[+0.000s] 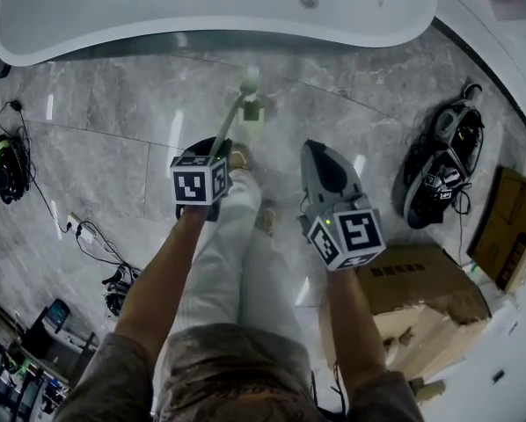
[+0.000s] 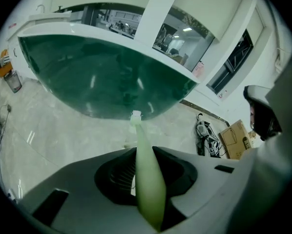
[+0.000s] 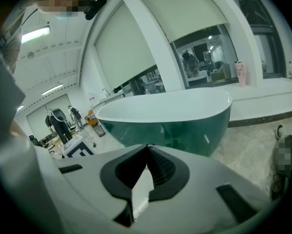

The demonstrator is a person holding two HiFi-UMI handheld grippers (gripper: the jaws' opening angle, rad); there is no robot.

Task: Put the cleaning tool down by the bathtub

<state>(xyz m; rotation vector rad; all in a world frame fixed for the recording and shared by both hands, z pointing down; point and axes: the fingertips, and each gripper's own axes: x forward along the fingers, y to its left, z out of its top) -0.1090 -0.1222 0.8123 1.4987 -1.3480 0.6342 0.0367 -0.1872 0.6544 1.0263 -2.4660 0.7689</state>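
Two jaws of the left gripper [image 2: 144, 151] pinch the pale green handle of the brush [image 2: 148, 179]. They grip it at the near end, so the long shaft runs out ahead and down to the small white bristle head [image 2: 135, 116]. That head sits low over the floor, just short of the bathtub [image 2: 107, 77]; whether it touches the floor I cannot tell. The right gripper [image 3: 147, 149] is pressed together at its tips with nothing between them, and it points at the tub's side.

The brush looks light and stiff, probably smooth plastic, so it may twist or slip in the pads. A hold on the thick part of the handle, as now, seems the sound one, with the head set down first.

Room is fair. The marble floor [image 1: 113, 104] is bare between the person's feet and the tub's curved wall, which leans outward toward the rim [image 1: 201, 42]. Cables [image 1: 91, 236] lie well off to the left. A heap of gear [image 1: 439, 161] and cardboard boxes [image 1: 421, 275] lie to the right.
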